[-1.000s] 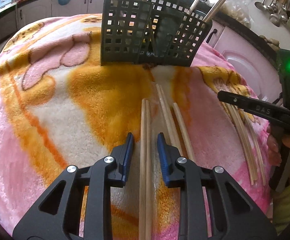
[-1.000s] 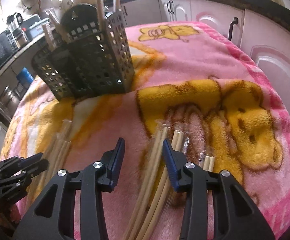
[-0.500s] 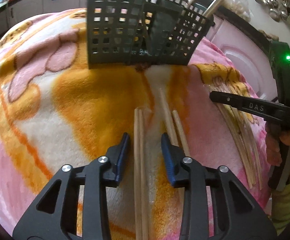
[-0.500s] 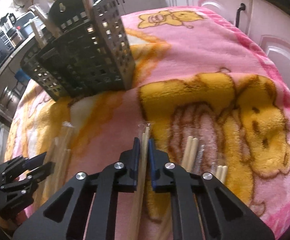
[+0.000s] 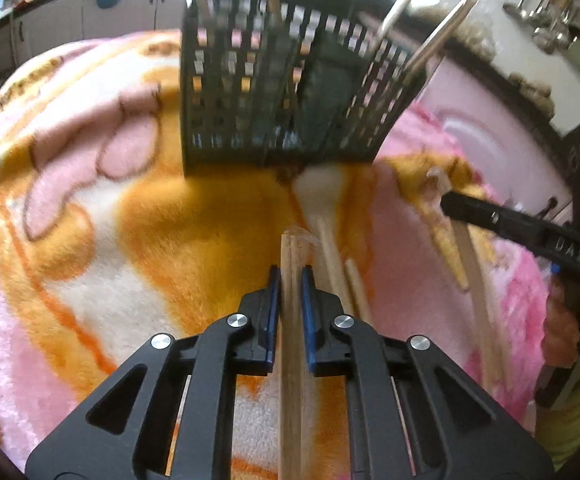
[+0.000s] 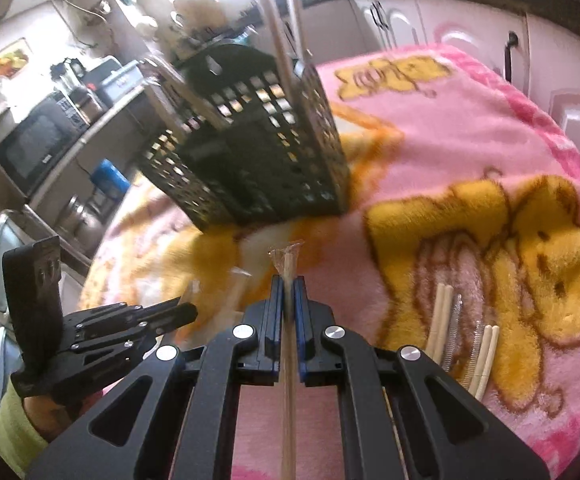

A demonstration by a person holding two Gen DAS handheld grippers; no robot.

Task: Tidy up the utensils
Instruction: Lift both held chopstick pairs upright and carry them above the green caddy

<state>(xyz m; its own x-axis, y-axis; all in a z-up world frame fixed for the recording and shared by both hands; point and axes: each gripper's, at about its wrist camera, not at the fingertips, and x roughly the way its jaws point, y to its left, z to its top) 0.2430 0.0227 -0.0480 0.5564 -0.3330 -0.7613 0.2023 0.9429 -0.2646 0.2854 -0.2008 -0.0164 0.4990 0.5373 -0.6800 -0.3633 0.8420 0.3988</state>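
Note:
A black perforated utensil caddy (image 5: 290, 88) stands on the pink and orange blanket (image 5: 70, 208), with several chopsticks upright in it; it also shows in the right wrist view (image 6: 258, 160). My left gripper (image 5: 290, 276) is shut on a pair of wooden chopsticks (image 5: 291, 248) in a clear wrapper, short of the caddy. My right gripper (image 6: 288, 284) is shut on a wrapped pale chopstick pair (image 6: 288, 260), lifted off the blanket and pointing at the caddy. The right gripper also shows at the right of the left wrist view (image 5: 449, 204).
More chopsticks (image 5: 337, 256) lie on the blanket right of my left gripper. Pale chopstick pairs (image 6: 437, 320) lie on the bear print at the right. The left gripper (image 6: 178, 314) shows at the left of the right wrist view. Kitchen cabinets (image 6: 549, 52) surround the table.
My left gripper closed on the wooden chopstick pair and moved toward the caddy. My right gripper, shut on its wrapped pair, lifted it off the blanket and moved toward the caddy.

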